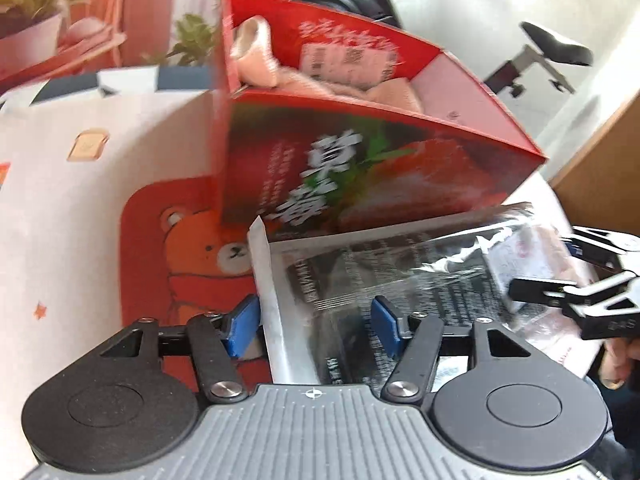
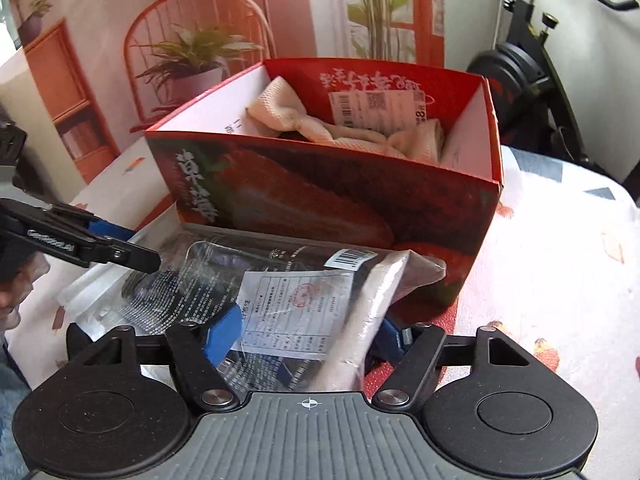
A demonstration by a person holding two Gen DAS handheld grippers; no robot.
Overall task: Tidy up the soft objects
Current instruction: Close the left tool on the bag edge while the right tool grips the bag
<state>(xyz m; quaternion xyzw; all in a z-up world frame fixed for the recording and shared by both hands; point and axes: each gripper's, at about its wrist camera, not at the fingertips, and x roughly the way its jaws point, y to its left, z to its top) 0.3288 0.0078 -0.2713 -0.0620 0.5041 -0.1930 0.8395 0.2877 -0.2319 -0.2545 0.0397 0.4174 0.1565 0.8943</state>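
Note:
A clear plastic bag [image 1: 400,272] with a dark folded garment and a printed paper slip inside hangs flat in front of a red strawberry-print carton [image 1: 360,184]. My left gripper [image 1: 314,330] is shut on the bag's left end, its blue pads pressing the bag from both sides. The right gripper [image 2: 302,338] is shut on the other end of the bag [image 2: 288,292]. Each gripper shows in the other's view: the right one [image 1: 560,268] at the bag's far edge, the left one [image 2: 128,244] likewise. The open carton [image 2: 320,200] holds a cream knitted cloth [image 2: 288,112].
The tablecloth [image 1: 192,248] has a bear print to the left of the carton. A backdrop printed with plants and shelves stands behind. Black exercise equipment [image 2: 516,68] stands at the back right. A brown board [image 1: 600,168] rises at the right edge.

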